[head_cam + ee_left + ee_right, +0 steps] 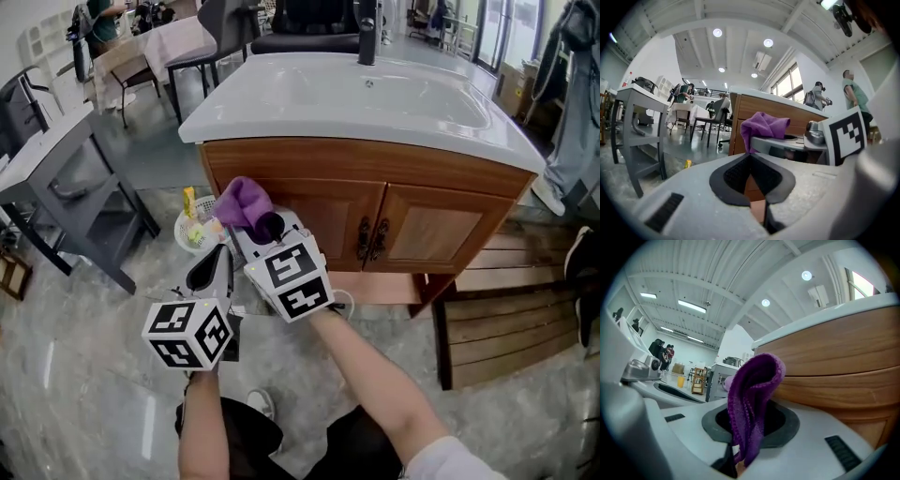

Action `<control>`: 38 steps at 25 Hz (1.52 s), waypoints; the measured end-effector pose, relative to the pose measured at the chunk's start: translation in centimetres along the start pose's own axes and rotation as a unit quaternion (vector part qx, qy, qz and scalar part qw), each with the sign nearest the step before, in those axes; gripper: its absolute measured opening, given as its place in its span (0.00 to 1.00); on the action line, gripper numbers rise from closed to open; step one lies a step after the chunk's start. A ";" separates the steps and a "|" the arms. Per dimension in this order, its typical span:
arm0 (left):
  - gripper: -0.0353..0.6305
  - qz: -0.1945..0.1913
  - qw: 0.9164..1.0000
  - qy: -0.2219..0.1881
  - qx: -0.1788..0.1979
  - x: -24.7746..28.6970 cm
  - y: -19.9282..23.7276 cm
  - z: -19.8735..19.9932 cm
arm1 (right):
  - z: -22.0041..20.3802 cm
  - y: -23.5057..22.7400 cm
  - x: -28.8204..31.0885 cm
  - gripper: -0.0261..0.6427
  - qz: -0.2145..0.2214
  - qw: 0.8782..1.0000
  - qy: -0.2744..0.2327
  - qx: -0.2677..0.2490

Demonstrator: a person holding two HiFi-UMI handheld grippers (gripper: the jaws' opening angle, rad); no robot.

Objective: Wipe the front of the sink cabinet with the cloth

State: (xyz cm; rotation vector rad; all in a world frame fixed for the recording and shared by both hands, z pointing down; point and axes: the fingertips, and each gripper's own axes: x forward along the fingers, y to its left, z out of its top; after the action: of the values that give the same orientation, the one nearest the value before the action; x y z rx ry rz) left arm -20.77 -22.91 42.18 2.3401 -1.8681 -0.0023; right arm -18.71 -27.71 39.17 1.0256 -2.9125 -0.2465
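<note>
Head view: right hand-held gripper (263, 226) clamps cloth (241, 201) near cabinet (424, 231); left hand-held gripper (221, 254) closed, lower.

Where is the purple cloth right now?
The cloth sits left of centre in the head view, clamped by the right gripper close to the sink cabinet, by its left door.

Grey marble floor (75, 375) under the jaws. Grey table (52, 155) left of them, wooden slatted platform (506, 319) right. Black chairs (202, 47) far ahead. Round ceiling lights (717, 33) above, windows (785, 86) beyond.
</note>
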 end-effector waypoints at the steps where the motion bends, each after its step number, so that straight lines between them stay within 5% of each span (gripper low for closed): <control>1: 0.06 -0.004 1.000 -0.003 -0.001 0.2 -0.5 0.0 | -0.2 -0.5 -0.5 0.15 -0.004 1.000 0.003 -0.002; 24: 0.06 -0.162 0.986 0.014 0.035 6.7 -15.6 -1.8 | -2.4 -12.5 -15.0 0.15 -0.141 0.990 0.010 0.006; 38: 0.06 -0.218 0.974 0.022 0.053 7.5 -20.9 -3.7 | -3.1 -22.6 -27.6 0.16 -0.292 0.956 0.032 -0.008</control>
State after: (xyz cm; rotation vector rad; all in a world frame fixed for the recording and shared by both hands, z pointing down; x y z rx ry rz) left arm 1.53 -25.28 44.07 2.7490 -1.3287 0.1015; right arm 17.14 -28.21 38.84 1.8285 -2.4676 -0.2452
